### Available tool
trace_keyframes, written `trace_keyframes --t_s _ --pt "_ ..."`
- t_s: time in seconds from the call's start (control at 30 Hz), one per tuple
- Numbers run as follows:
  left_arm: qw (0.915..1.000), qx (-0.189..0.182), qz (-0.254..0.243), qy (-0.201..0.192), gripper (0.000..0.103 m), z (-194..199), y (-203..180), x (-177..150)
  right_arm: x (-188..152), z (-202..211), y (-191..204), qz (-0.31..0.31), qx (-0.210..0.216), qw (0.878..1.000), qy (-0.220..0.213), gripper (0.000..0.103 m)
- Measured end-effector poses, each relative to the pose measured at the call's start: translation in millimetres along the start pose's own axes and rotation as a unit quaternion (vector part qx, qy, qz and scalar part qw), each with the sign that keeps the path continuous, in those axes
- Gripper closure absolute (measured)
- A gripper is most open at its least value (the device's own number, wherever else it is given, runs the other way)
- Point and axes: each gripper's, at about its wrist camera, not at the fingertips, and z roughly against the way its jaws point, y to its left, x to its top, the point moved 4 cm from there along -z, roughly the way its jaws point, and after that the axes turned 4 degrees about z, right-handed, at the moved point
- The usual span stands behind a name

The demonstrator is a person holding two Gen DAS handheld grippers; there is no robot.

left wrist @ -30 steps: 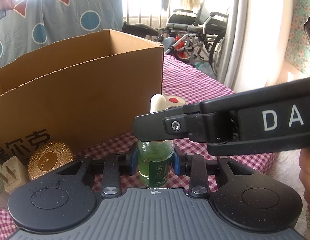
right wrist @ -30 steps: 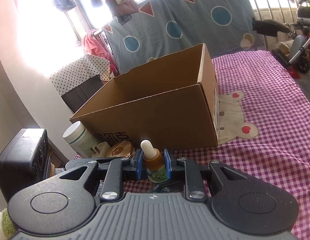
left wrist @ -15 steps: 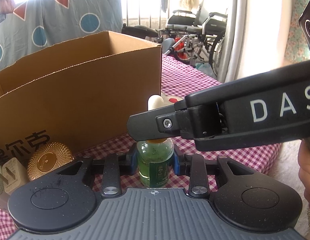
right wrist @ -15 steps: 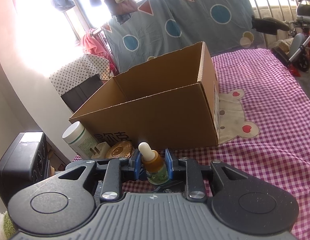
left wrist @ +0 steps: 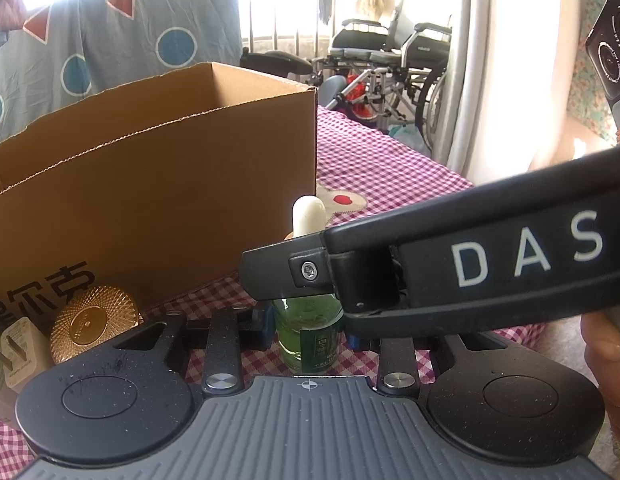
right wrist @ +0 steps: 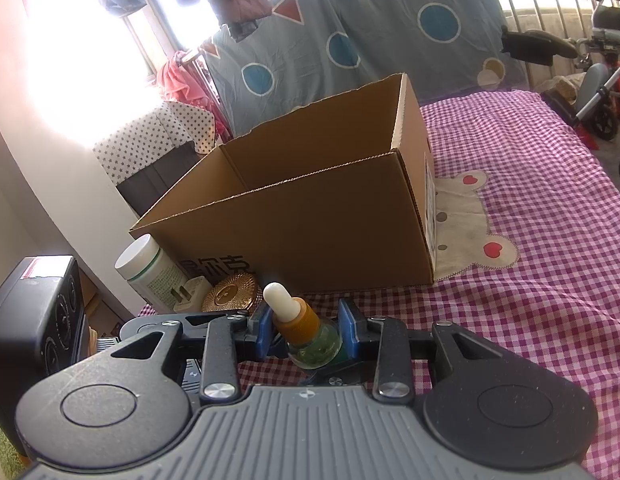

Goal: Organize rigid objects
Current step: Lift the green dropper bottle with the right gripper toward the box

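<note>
A green glass dropper bottle [left wrist: 308, 332] with an amber collar and white bulb stands between the fingers of my left gripper [left wrist: 308, 328], whose blue pads sit a little off its sides. My right gripper [right wrist: 306, 334] reaches in from the right, seen as a black finger [left wrist: 429, 264] across the left wrist view. It holds the bottle [right wrist: 310, 336] at the neck, tilted left. The open cardboard box [right wrist: 310, 208] stands just behind on the checked cloth and also shows in the left wrist view [left wrist: 150, 184].
A gold round tin [left wrist: 92, 320], a white plug adapter [left wrist: 18, 356] and a white-capped bottle [right wrist: 150, 272] stand at the box's front left. A bear patch [right wrist: 469, 232] lies on the purple checked cloth [right wrist: 529, 300]. Wheelchairs [left wrist: 389, 72] stand beyond the bed.
My right gripper has closed in on the bottle's neck and the bottle has tipped to the left. My left gripper's pads have spread slightly from the bottle.
</note>
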Motion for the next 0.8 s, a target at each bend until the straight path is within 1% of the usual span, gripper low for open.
trace_keyframes --t_s 0.13,0.8 --pt "1.0000 -0.001 0.005 0.007 0.071 -4.0 0.1 0.0 -0.1 0.3 0.5 0.001 0.000 1.000 -0.001 0.066" --pt "1.0000 0.003 -0.001 0.004 0.071 -8.1 -1.4 -1.5 -0.3 1.1 -0.9 -0.002 0.003 1.000 -0.002 0.066"
